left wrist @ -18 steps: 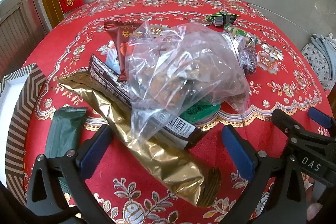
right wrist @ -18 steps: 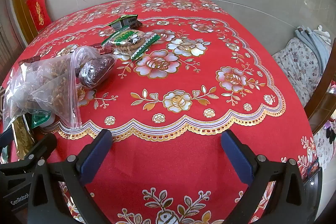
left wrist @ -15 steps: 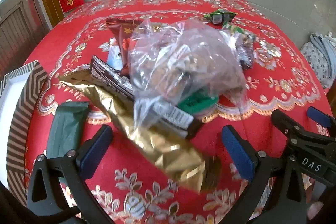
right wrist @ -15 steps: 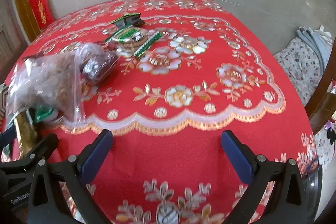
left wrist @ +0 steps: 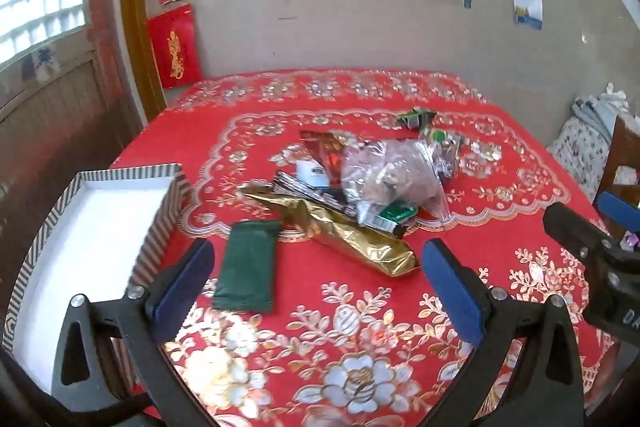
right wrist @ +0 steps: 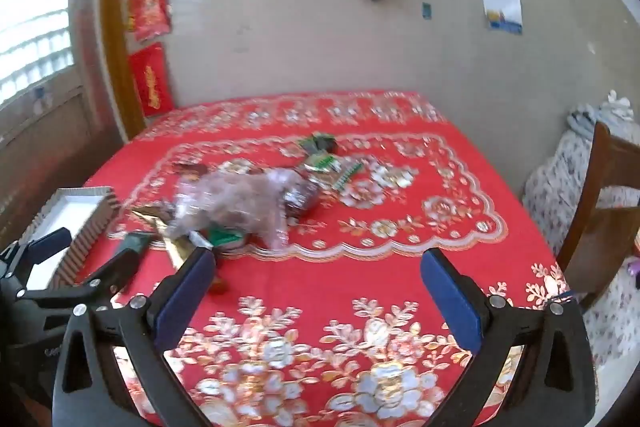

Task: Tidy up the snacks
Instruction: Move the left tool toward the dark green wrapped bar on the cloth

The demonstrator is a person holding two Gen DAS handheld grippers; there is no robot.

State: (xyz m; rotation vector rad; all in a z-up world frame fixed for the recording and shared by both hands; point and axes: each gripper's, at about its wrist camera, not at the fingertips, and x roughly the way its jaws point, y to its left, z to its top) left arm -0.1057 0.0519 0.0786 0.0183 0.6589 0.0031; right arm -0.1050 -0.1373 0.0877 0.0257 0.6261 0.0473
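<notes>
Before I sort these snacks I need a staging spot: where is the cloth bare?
Bare: right of the clear bag to the table edge, and nearest the grippers. The striped box holds nothing. Crowded: the centre pile around the gold packet.

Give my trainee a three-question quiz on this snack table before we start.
1. True or false: both sets of jaws stand open and hold nothing.
2. Which packet lies nearest the left gripper: A the dark green packet, B the clear plastic bag?
3. What stands at the table's left edge?

Key: 1 true. 2 A. 3 the striped box, white inside, no snack visible in it.
</notes>
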